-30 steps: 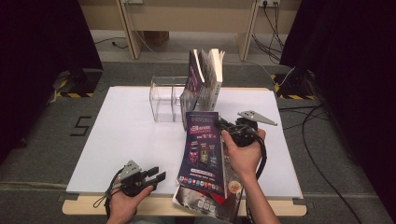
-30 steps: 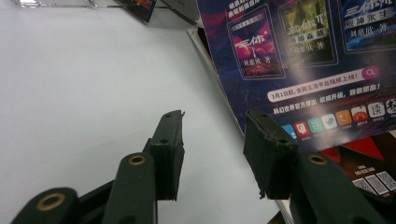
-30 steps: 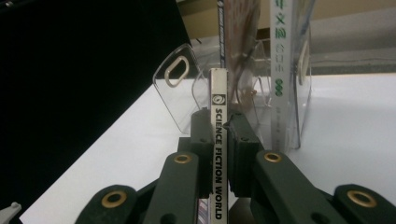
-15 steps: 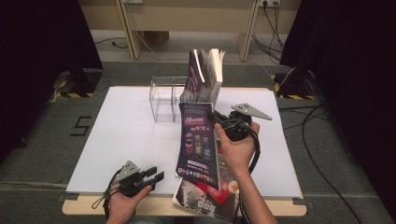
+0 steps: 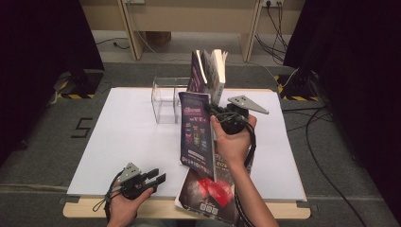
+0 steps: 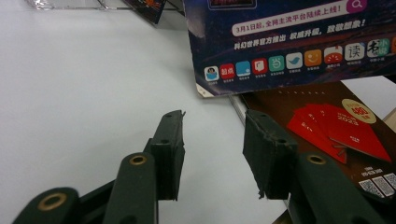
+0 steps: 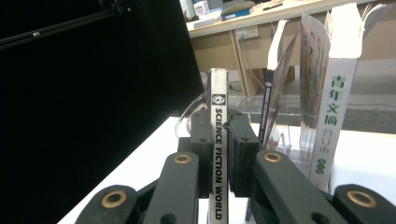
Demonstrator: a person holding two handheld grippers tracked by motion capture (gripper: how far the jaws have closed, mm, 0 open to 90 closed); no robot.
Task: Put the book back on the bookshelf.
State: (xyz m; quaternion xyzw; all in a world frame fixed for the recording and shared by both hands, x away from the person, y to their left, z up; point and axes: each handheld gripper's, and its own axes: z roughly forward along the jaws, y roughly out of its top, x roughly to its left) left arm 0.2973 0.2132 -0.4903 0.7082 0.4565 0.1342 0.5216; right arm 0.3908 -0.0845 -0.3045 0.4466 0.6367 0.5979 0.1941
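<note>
The left gripper point(image 5: 158, 177) rests at the table's point(image 5: 118, 137) near left edge, in the person's left hand point(image 5: 125, 205). Its jaws stand apart with nothing between them; in the left gripper view the black pads point(image 6: 170, 149) are blocky and rough-edged, over bare white tabletop point(image 6: 79, 93).

Just right of it lies a second magazine point(image 5: 208, 194), flat, overhanging the near edge. Its cover is dark brown and glossy, with red envelopes printed on it point(image 6: 341, 130).

Above that, the right gripper point(image 5: 211, 111) holds the magazine point(image 5: 195, 132) clear of the table, standing on edge and tilted, its lower corner hanging over the flat one. The jaws are clamped on its spine near the top: in the right gripper view the white spine point(image 7: 218, 140), lettered SCIENCE FICTION WORLD in black, runs straight up between the two pads, which press on it from both sides. The cover is thin, shiny, dark blue-purple, with a row of small coloured icons and white Chinese text point(image 6: 289, 42). The right hand point(image 5: 231, 142) wraps the gripper's body, and a grey three-cornered plate point(image 5: 248, 104) sits on top.

Beyond, a clear plastic rack point(image 5: 165, 101) stands on the table with books point(image 5: 210, 73) upright in its right part; one thick white book point(image 7: 336, 93) bears green characters on its spine, its pages fanned at the top.
</note>
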